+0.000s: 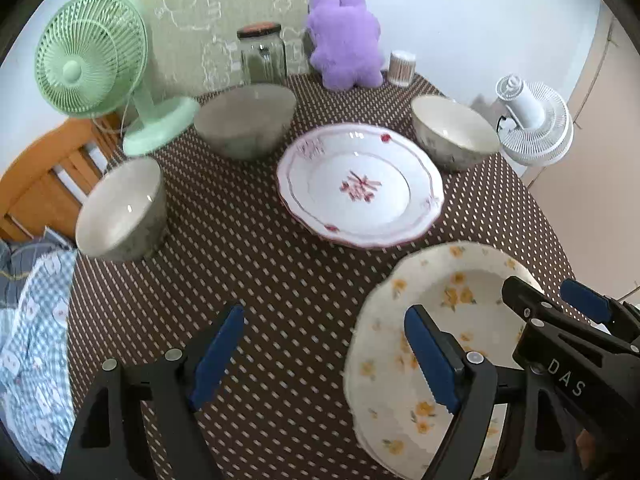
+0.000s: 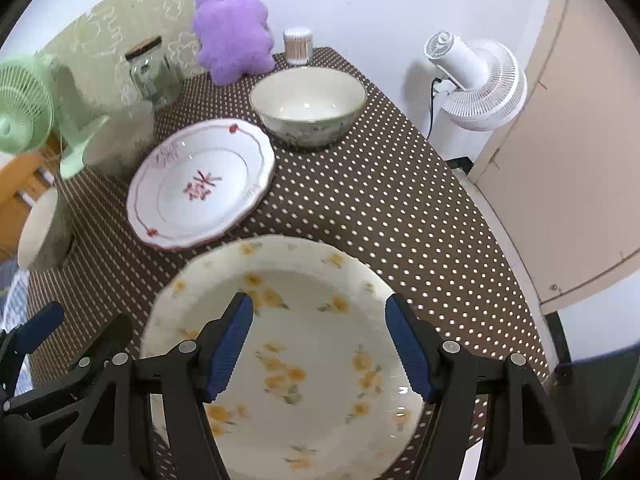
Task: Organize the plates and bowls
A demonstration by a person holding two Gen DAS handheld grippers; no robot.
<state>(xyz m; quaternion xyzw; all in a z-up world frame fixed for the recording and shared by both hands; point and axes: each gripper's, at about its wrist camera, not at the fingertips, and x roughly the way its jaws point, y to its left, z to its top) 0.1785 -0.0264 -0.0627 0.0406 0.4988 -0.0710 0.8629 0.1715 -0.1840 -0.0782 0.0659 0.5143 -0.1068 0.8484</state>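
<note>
A yellow-flowered plate [image 2: 312, 280] lies at the near edge of the dotted brown tablecloth [image 2: 380, 200]. My right gripper [image 2: 319, 304] hangs over it, open, pads clear of the plate. Beyond it sits a white plate with a pink pattern [image 2: 200, 184]. In the left wrist view my left gripper [image 1: 324, 316] is open over bare cloth, just left of the yellow-flowered plate [image 1: 400, 344], with the right gripper [image 1: 546, 292] beside it. Three bowls stand around the pink plate [image 1: 360, 184]: one far right [image 1: 456, 128], one behind [image 1: 246, 120], one at the left [image 1: 124, 208].
Along the back stand a green fan [image 1: 92, 56], a glass jar [image 1: 262, 56], a purple plush toy [image 1: 344, 40] and a cotton-swab tub [image 1: 402, 68]. A white fan [image 2: 476, 80] stands off the table's right edge. A wooden chair [image 1: 44, 176] and checked cloth [image 1: 36, 340] lie left.
</note>
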